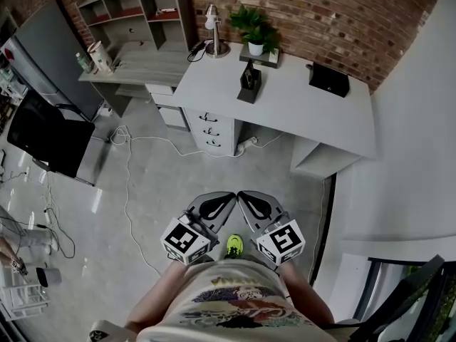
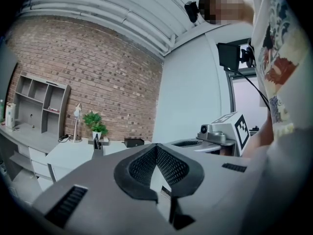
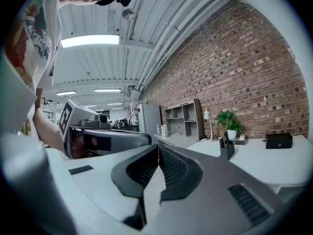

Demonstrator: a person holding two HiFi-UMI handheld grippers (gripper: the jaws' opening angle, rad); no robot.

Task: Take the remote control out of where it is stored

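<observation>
Both grippers sit low and side by side over the grey floor [image 1: 164,184], well short of the white worktop [image 1: 299,112]. My left gripper [image 1: 217,205] has its jaws pressed together with nothing between them. The right gripper [image 1: 256,206] is the same, tips touching and empty.

Ahead, the worktop stands against the brick wall [image 1: 342,13]. The remote control [image 1: 249,77] stands upright in a small dark holder [image 1: 249,91] near the worktop's back left part, just in front of a potted plant [image 1: 255,30]. A desk lamp [image 1: 214,30] stands at the left corner, and a black box [image 1: 328,79] sits well apart on the right.

Under the worktop's left end I see a stack of drawers [image 1: 209,130]. A grey shelf unit [image 1: 135,9] stands further left along the wall. A white cable [image 1: 128,191] trails across the floor.
</observation>
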